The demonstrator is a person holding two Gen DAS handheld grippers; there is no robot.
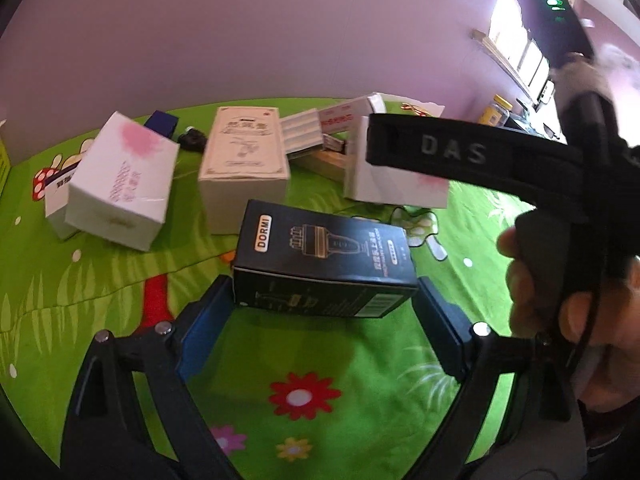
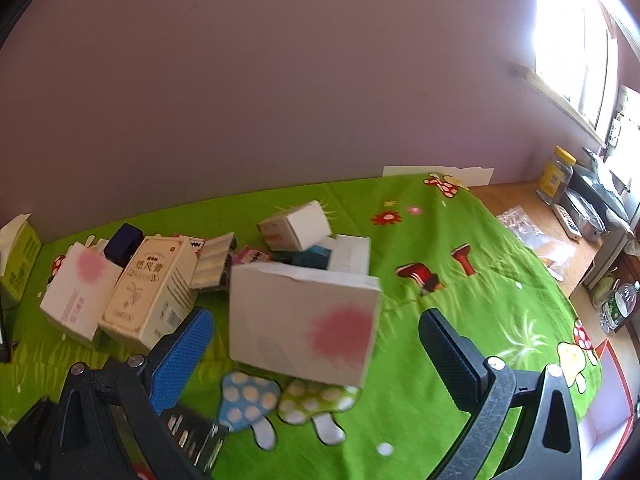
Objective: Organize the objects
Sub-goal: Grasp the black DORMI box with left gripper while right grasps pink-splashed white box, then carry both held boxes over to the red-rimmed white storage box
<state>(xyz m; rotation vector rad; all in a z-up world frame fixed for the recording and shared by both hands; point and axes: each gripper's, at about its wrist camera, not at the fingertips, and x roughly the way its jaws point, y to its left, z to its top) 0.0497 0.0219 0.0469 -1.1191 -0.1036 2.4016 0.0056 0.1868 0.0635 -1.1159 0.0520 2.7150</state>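
1. Left wrist view: the left tongs [image 1: 324, 300] grip a black box [image 1: 324, 258] marked DORMI, one blue pad against each end, and hold it above the green cloth [image 1: 340, 356] that covers the bench.
2. Beyond the black box stands a cream box [image 1: 244, 156]. Left of the cream box a white box with a pink blot [image 1: 124, 188] lies tilted, and a dark blue box [image 1: 162, 124] sits behind that one.
3. Right of the cream box lies a ribbed white pack [image 1: 302, 134], then another pink-blot box [image 1: 394, 180], partly hidden by a black arm marked DAS [image 1: 472, 156]. A hand [image 1: 560, 296] holds that arm's grip at the right edge.
4. Right wrist view: the right tongs [image 2: 316, 344] stand wide apart with nothing between the pads. The pink-blot box [image 2: 304, 320] stands on the cloth [image 2: 440, 272] just past them, closer to the left pad.
5. Left of that box stand the cream box [image 2: 152, 292] and the tilted white box [image 2: 80, 292], side by side. Behind it lie a small white box [image 2: 296, 226] and a teal one [image 2: 316, 256].
6. Past the cloth's right edge, bare wood carries a yellow-lidded jar [image 2: 556, 174].
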